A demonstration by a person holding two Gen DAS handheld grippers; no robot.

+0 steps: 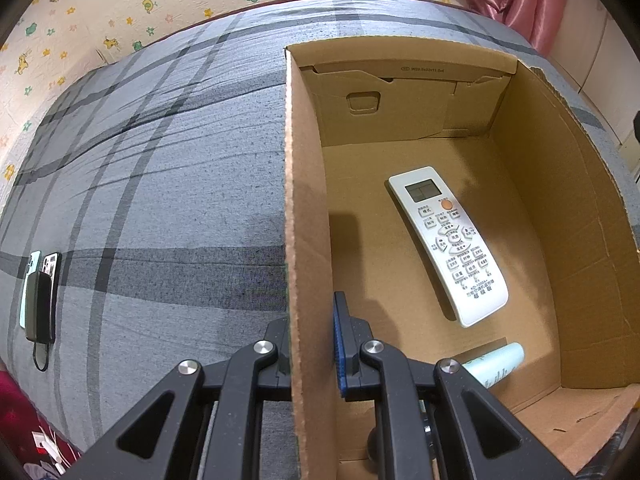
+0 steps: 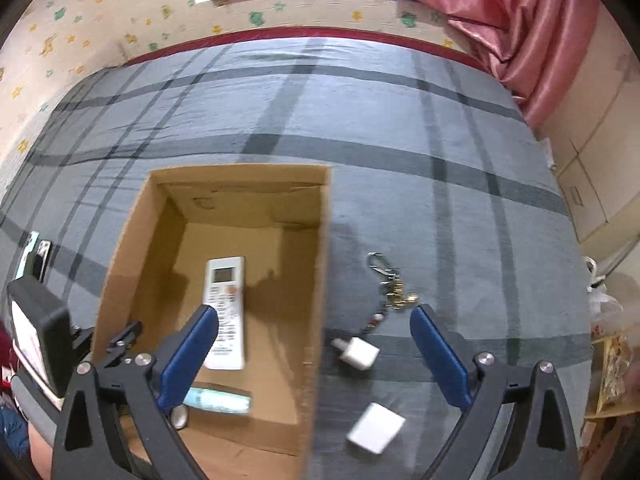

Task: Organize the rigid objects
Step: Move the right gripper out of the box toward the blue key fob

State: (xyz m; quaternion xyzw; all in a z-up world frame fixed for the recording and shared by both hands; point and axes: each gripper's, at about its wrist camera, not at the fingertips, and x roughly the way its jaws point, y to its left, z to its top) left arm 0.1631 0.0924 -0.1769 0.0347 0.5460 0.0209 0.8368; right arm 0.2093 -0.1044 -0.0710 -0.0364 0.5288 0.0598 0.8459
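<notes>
While the left gripper pinches the thin side wall of the open brown cardboard box, one finger inside and one outside, the box sits on a bed with a grey checked cover. Its blue pad shows only on the inside finger; the other is hidden behind the wall. Inside the box, a long white remote control with an orange button lies flat on the floor, face up. Near it lies a pale green tube, half hidden by the gripper's black arm. The right gripper is spread wide with nothing between its blue pads, hanging above the box's right wall. On the cover just right of the box lie a bunch of keys on a metal clip, a small white plug and a blurry white block. Far left on the bed, some phones and a black pack are too small to make out well.
</notes>
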